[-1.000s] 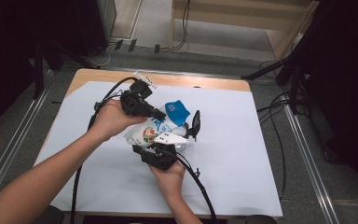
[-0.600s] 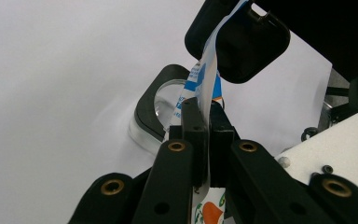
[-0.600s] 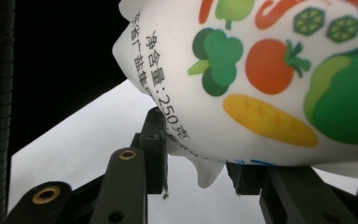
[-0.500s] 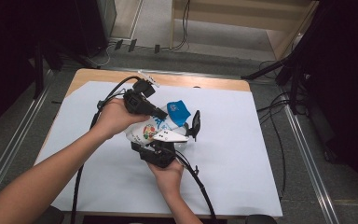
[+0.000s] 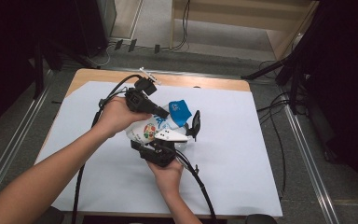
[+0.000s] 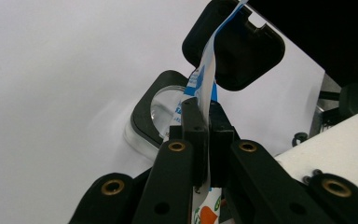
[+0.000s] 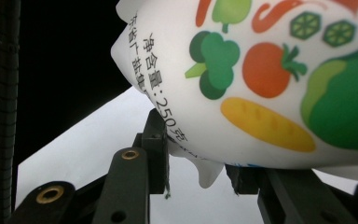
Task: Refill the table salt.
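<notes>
Mid-table, off the far edge: right gripper (image 5: 179, 140) clamps the snack bag (image 5: 151, 129) by its body to steady it; left gripper (image 5: 164, 113) pinches the blue top seal, jaws fully pressed together, likely to tear it.

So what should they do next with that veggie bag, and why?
Probably pull the left hand-held gripper gently away to tear the top open. It is shut on the bag's thin blue edge, while the right hand-held gripper clamps the bag's body, so both ends look held.
</notes>
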Demonstrator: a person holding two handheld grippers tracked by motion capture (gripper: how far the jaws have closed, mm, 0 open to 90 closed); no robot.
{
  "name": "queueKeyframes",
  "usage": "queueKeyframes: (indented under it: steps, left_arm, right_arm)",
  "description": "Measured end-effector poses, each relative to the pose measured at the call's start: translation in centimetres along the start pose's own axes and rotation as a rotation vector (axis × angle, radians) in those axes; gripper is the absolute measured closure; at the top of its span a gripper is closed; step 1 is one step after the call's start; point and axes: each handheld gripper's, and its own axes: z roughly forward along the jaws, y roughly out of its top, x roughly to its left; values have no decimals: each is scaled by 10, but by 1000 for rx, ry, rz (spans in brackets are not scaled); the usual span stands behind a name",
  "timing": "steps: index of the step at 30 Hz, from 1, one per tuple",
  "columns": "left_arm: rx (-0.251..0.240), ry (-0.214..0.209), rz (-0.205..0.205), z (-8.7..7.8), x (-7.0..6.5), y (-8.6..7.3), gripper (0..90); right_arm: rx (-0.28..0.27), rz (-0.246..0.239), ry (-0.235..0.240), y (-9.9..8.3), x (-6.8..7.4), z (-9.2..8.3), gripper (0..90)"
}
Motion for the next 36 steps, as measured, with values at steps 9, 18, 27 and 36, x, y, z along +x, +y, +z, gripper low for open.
queueKeyframes:
  steps: [9,18,27,36]
  left_arm:
    - [11,-7,9,-1,-4,0,900]
    - [10,-1,2,7,-6,5,900]
    - [11,1,10,8,-6,8,900]
    - [16,5,2,7,-5,9,900]
  right_arm:
    - [-11,24,16,-5,-2,1,680]
    - [-35,66,33,-4,-4,0,684]
    - [-49,74,32,-1,-4,-1,683]
    - [-39,54,23,4,-2,1,684]
